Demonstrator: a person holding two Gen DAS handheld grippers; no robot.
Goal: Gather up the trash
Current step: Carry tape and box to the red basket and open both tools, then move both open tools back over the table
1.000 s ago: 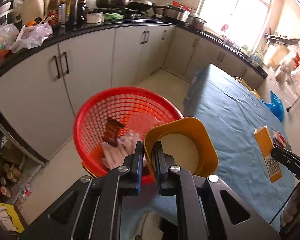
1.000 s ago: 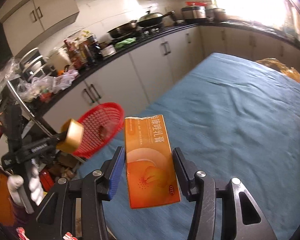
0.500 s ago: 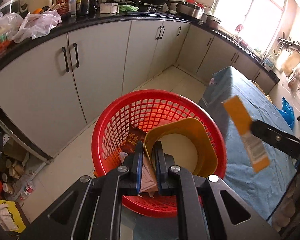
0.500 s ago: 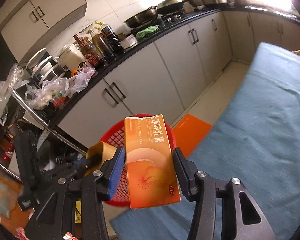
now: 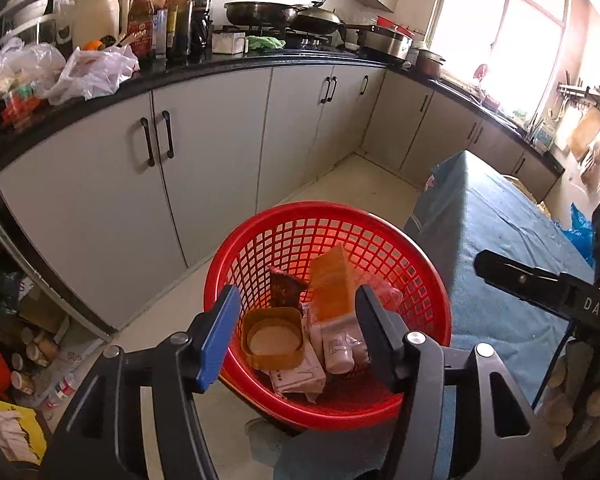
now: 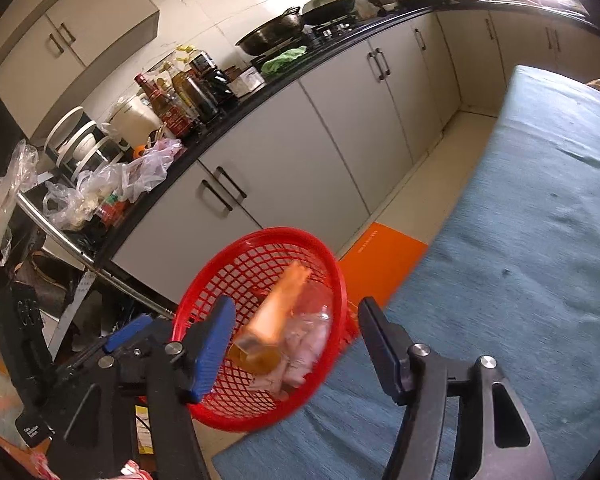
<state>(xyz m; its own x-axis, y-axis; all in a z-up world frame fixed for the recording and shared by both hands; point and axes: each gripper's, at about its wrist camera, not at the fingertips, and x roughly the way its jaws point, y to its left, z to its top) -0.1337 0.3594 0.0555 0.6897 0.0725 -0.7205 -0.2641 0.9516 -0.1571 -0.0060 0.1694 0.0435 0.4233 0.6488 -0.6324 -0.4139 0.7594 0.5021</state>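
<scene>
A red mesh basket (image 5: 416, 280) stands by the corner of the blue-clothed table (image 5: 500, 240). In it lie a yellow tub (image 5: 274, 338), an orange carton (image 5: 332, 280), a dark wrapper (image 5: 285, 290) and pale packets (image 5: 340, 350). My left gripper (image 5: 294, 334) is open and empty right above the basket. In the right wrist view my right gripper (image 6: 294, 344) is open and empty over the basket (image 6: 236, 412). The orange carton (image 6: 282, 306) shows blurred inside it, beside the yellow tub (image 6: 256, 354).
Grey cabinets (image 5: 204, 152) under a black counter with bottles (image 5: 168, 12), bags and pans run behind the basket. An orange mat (image 6: 384, 256) lies on the floor by the table (image 6: 540, 240). Clutter and bottles (image 5: 32, 352) sit on the floor at left.
Both grippers have opened. The yellow tub left my left gripper and the orange carton left my right gripper; both now lie in the red basket.
</scene>
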